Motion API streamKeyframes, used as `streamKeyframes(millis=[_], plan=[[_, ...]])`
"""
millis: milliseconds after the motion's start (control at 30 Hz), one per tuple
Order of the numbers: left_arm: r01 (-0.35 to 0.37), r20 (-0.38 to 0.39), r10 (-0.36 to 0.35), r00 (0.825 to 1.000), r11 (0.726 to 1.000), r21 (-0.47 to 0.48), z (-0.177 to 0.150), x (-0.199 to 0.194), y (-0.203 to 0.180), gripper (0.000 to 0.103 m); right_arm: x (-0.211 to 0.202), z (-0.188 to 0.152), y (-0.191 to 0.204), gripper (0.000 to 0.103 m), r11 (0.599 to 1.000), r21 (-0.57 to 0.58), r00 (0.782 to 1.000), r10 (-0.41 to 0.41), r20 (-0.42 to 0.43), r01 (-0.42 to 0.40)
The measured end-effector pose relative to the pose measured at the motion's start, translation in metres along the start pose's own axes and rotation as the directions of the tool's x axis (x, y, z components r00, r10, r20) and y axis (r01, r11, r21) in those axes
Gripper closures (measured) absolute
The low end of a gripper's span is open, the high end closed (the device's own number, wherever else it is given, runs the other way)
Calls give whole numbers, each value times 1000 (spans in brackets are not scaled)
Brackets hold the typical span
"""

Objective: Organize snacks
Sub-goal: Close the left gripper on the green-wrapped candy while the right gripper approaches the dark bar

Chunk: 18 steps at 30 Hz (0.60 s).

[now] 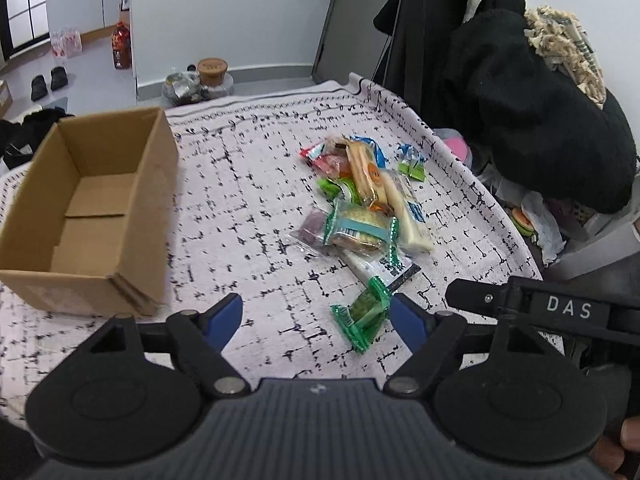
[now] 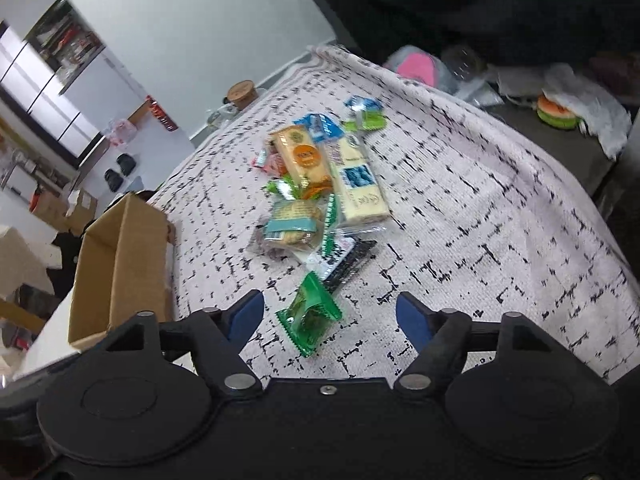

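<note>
OK, both my grippers are over the patterned cloth (image 1: 248, 184), jaws partly spread, nothing pinched in either.

Left gripper (image 1: 318, 320): blue pads apart, cloth between them. The green snack packet (image 1: 362, 314) lies flat just inside my right-hand pad (image 1: 408, 322); packet edge is close to that pad, can't tell if it touches. Left-hand pad is clear of it. Packet's long axis runs diagonally, near end toward me, far end tilted away toward the right-hand pad.

Right gripper (image 2: 330, 320): pads also apart, same green packet (image 2: 310, 316) sits between them, nearer my left-hand pad (image 2: 246, 316), touching neither. Here its long axis points away from me, leaning slightly right.

Beyond the tips of both jaws: the snack pile (image 1: 360, 196), loosely stacked. Long pale packet (image 2: 358, 178) and orange-label packet (image 2: 302, 156) lie side by side, long axes running away from me. Round cracker pack with teal band (image 2: 290, 224) sits nearer, in front of them.

Cardboard box (image 1: 86, 204), open top, no snacks inside, stands well off to the left of both jaws.
</note>
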<state>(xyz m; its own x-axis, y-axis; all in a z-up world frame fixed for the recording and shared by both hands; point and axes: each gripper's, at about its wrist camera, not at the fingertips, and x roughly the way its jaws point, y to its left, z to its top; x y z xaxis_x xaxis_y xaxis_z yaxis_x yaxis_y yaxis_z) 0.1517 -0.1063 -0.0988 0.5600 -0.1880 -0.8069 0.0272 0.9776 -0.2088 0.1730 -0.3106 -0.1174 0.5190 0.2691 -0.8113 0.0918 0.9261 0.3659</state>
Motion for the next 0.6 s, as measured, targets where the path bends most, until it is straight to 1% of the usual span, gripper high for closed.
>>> streamKeyframes(millis=[133,200,300,433,600], plan=[[16,-29,-16,999,1000,-27,2,18,-4,25,4,3,-11,34,998,60,1000,1,-1,-1],[22,-48,-24,999,999,-30,1,28,-8,25,6,5,-16,34,996,84,1000,-16,4,16],[28,-72,-30,997,999,-32,-2,41,-16,25,10,7,-20,34,994,106,1000,-2,-1,2],[21,-97,-26,995,998,-58,-5,59,-20,25,15,8,-24,34,992,124,1000,9,-11,-7],[21,-121,-33,992,995,-101,-9,77,-24,25,30,11,-31,46,983,180,998,35,-54,-24]])
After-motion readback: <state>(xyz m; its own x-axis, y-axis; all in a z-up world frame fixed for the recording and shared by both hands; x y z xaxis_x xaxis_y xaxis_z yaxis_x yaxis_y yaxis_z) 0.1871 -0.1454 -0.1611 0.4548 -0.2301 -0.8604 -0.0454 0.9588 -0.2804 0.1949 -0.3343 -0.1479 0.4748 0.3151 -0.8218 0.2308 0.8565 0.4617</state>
